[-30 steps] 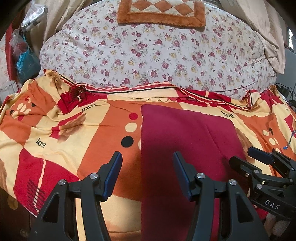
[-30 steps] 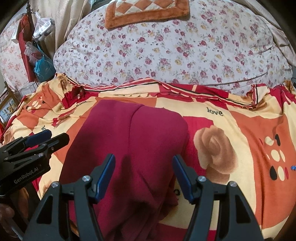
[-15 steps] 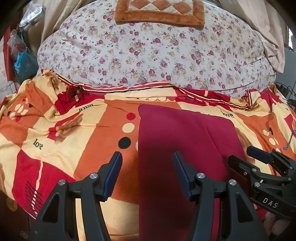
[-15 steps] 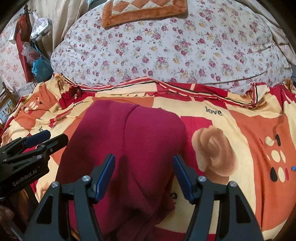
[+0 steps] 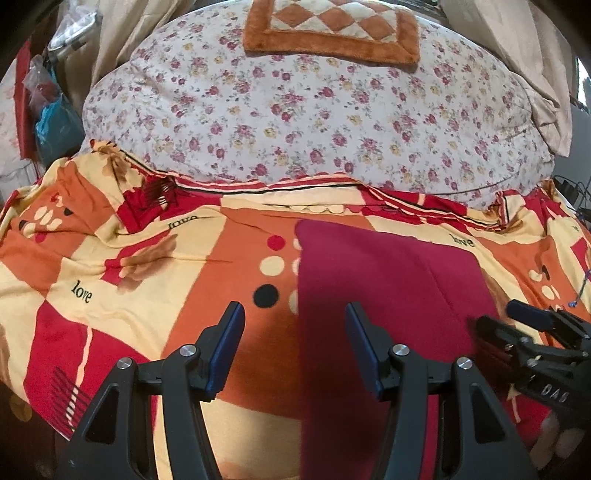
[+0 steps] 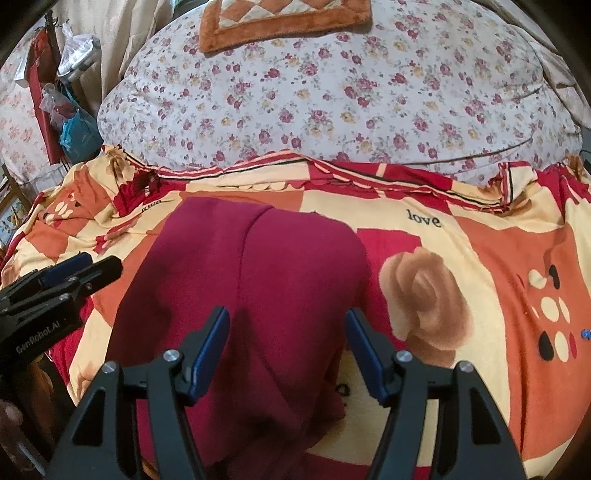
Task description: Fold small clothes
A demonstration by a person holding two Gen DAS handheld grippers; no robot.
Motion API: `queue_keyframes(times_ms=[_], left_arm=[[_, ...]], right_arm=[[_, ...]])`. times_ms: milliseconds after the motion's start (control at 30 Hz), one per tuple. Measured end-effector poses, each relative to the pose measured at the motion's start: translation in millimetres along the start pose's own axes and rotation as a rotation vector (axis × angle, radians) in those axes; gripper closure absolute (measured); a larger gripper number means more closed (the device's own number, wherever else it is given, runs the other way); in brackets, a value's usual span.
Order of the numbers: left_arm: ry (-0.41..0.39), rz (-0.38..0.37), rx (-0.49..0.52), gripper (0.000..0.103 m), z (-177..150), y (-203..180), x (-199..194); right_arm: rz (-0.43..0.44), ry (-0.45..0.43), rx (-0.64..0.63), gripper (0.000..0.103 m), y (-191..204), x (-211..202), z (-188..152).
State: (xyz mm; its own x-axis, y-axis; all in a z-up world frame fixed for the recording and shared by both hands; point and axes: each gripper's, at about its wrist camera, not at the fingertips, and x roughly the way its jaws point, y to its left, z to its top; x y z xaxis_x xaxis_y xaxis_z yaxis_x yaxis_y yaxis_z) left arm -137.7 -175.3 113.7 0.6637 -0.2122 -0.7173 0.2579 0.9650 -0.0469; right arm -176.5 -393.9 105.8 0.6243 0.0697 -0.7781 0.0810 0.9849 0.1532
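Observation:
A dark red garment (image 5: pixel 388 291) lies flat on the patterned bedsheet (image 5: pixel 129 280), folded lengthwise with a seam line down it. In the right wrist view the same garment (image 6: pixel 258 280) runs toward the near edge, where it bunches. My left gripper (image 5: pixel 293 343) hovers open above the garment's left edge, nothing between its blue pads. My right gripper (image 6: pixel 288 347) hangs open over the garment's near part, holding nothing. Each gripper shows at the side of the other's view: the right gripper (image 5: pixel 517 321), the left gripper (image 6: pixel 81 269).
A large floral quilt (image 5: pixel 314 114) is heaped behind the sheet, with an orange checked mat (image 5: pixel 332 29) on top. Bags (image 6: pixel 74 122) hang at the far left by a curtain. The bedsheet (image 6: pixel 517 280) lies bare to the right of the garment.

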Motion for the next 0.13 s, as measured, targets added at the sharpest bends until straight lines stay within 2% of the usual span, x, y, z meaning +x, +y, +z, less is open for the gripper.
queue_keyframes(times_ms=[133], left_arm=[[0.000,0.015,-0.024,0.067,2.8,15.1,3.4]], right_arm=[[-0.020,-0.006,0.018,0.035,-10.8,-0.7,4.5]])
